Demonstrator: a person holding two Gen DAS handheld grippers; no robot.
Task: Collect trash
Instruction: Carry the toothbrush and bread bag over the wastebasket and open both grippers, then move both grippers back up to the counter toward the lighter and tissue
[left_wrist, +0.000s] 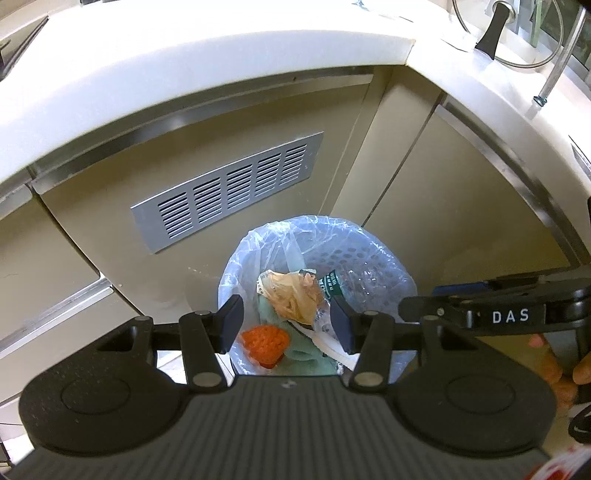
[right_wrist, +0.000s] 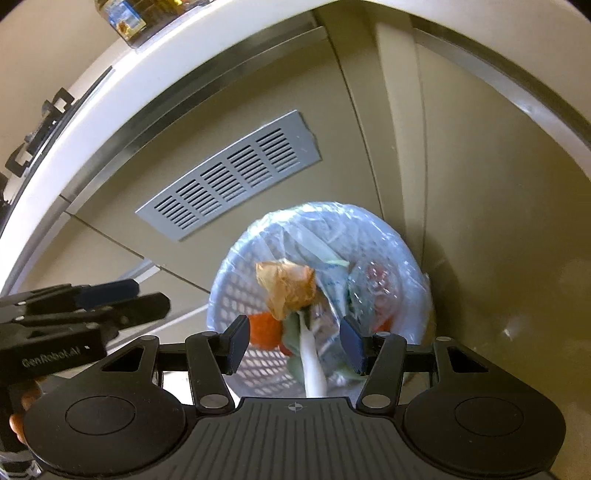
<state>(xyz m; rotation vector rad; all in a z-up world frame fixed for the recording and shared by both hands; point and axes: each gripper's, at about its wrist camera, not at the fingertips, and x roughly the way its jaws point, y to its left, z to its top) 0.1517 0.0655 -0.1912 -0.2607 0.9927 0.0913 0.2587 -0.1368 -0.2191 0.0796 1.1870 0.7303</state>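
A white perforated waste basket (left_wrist: 343, 254) lined with a clear bag stands on the floor in a cabinet corner. Inside lie a crumpled tan wrapper (left_wrist: 291, 295), an orange lump (left_wrist: 264, 341), pale green scraps and printed plastic. My left gripper (left_wrist: 288, 325) hovers open above the basket with nothing between its fingers. In the right wrist view my right gripper (right_wrist: 295, 339) is open over the same basket (right_wrist: 236, 288). The tan wrapper (right_wrist: 288, 288) and a white strip (right_wrist: 312, 365) show blurred in the gap between its jaws, and neither pad touches them.
Beige cabinet doors with a grey vent grille (left_wrist: 229, 192) stand behind the basket. A white countertop (left_wrist: 221, 66) overhangs them and carries a glass pot lid (left_wrist: 498, 33). A person's fingers (left_wrist: 554, 365) hold the other gripper at the right edge.
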